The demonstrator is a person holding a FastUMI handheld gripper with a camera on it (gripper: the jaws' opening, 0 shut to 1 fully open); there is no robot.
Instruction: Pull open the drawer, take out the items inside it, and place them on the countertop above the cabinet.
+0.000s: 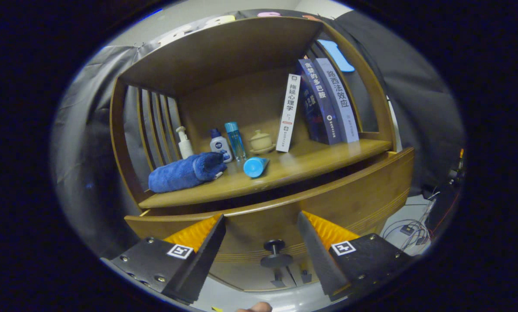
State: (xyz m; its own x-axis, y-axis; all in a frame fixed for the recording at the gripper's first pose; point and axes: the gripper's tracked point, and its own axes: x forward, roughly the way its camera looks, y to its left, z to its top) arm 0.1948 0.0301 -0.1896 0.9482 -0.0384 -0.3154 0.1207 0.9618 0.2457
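Between the two spread fingers of the gripper stands the dark round knob of the drawer, just ahead of the fingertips and touched by neither; the jaws are wide apart and hold nothing. That knob sits on the wooden drawer front, which curves across the near part of the scene and stands out a little from the cabinet, with a dark gap showing between its top edge and the countertop above it. What lies inside the drawer cannot be seen from here. On the countertop, toward the left, a rolled blue towel lies on its side. Just right of it a blue tube lies with its round cap end pointing near. Farther back stand a white pump bottle, a small white bottle with a blue cap and a slim clear blue bottle, close together in a row. Right of those sits a small cream lidded cup on a saucer. A white book leans upright next to the cup, and farther right two more books lean together, a dark blue book and a pale lilac book. A wooden top shelf roofs the open compartment, with slatted wooden bars closing its left side. On the floor at far right lie loose cables. A fingertip of the person shows at the very near edge, below the gripper.
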